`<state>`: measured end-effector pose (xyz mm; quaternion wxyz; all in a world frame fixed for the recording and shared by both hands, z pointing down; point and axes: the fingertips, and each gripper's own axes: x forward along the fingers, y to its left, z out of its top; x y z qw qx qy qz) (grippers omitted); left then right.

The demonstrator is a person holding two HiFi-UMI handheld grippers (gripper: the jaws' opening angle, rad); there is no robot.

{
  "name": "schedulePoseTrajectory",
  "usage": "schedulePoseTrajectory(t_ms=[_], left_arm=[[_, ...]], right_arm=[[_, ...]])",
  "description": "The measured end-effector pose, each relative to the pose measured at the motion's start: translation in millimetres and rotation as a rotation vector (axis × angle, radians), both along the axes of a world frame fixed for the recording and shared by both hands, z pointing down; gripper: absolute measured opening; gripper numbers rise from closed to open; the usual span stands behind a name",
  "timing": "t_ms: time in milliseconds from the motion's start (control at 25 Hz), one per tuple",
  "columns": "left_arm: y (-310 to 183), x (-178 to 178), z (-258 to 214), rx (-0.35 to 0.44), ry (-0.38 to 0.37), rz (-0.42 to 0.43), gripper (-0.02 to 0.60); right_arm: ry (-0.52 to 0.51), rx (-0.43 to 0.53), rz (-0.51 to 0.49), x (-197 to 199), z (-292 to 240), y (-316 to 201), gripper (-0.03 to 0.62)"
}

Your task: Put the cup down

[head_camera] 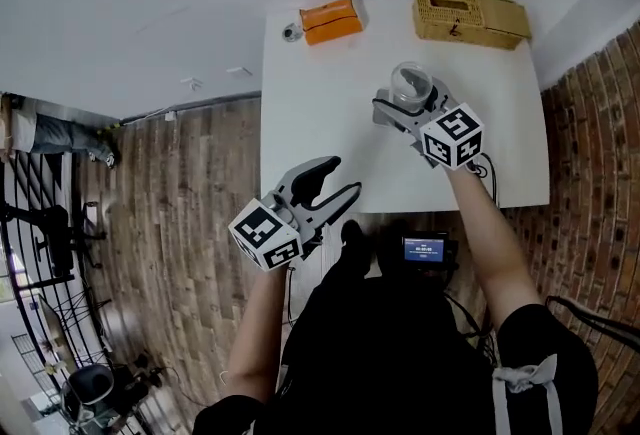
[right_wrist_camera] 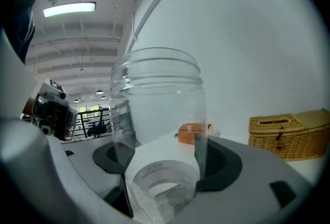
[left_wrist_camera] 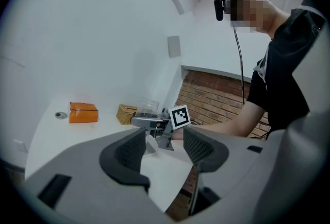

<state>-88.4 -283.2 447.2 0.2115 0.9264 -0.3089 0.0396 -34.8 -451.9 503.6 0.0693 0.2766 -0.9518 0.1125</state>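
Holding the clear cup [right_wrist_camera: 157,115] upright, the right claw [head_camera: 408,95] hangs over the far right part of the white table [head_camera: 320,113]. Its jaws are set wide, with one pad pressed to each side of the cup's lower wall. The cup's long axis runs up and down with the mouth on top. Its base sits low between the jaws, so the move ahead turns on the drop from the base to the bare table directly beneath. No view settles whether the base touches the top, though it looks to be just above it. The left claw [head_camera: 338,181] is at the near left edge of the table, well apart from the cup, its jaws parted with nothing between them. The setting down is therefore probably the right hand's job. An orange packet [head_camera: 332,19] and a wicker basket [head_camera: 470,15] lie along the far edge, apart from the spot under the cup.
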Motion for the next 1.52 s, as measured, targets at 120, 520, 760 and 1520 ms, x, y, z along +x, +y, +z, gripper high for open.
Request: schedulePoseTrajectory(t_ms=[120, 520, 760, 1520], left_arm=[[3, -8, 8, -0.029, -0.006, -0.026, 0.235], [5, -33, 15, -0.054, -0.031, -0.128, 0.231], [6, -32, 9, -0.031, -0.021, -0.135, 0.219], [10, -26, 9, -0.005, 0.007, -0.104, 0.219]], right_arm=[[-0.011, -0.010, 0.006, -8, 11, -16, 0.374], [0.018, 0.028, -0.032, -21, 32, -29, 0.376], [0.020, 0.097, -0.066, -22, 33, -16, 0.376], [-0.067, -0.032, 0.017, 20, 27, 4, 0.489]])
